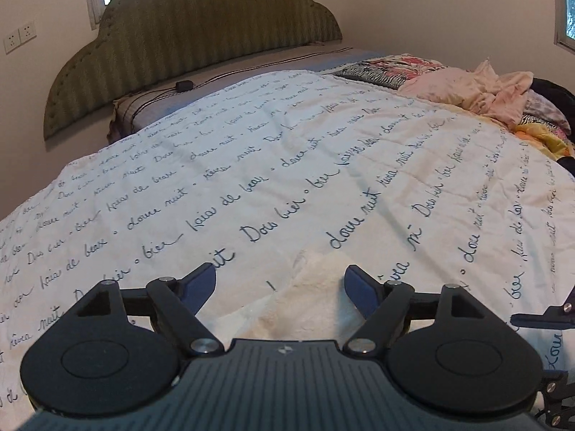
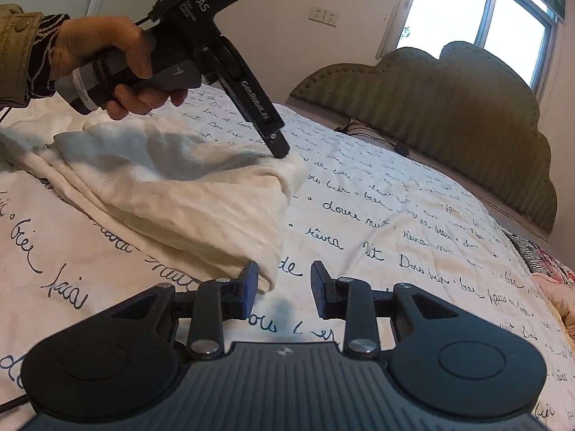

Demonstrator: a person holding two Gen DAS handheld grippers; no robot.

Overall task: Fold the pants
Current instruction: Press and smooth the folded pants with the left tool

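Since the pants (image 2: 172, 194) look soft and floppy, both empty, parted grippers, left (image 1: 280, 283) and right (image 2: 284, 283), should pinch the hem at ten o'clock.

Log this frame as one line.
task: fold pants | cream pants bunched on bedspread | left claw open above pants | right claw open, empty, beside pants edge

The left claw (image 1: 280, 282) is matt black: blue-padded fingers, round side discs, silver pivot screws, a ribbed grey housing. The right claw (image 2: 284, 283) looks alike. The hand (image 2: 107, 61) wears an olive sleeve (image 2: 16, 43) over a black-and-white patterned cuff.
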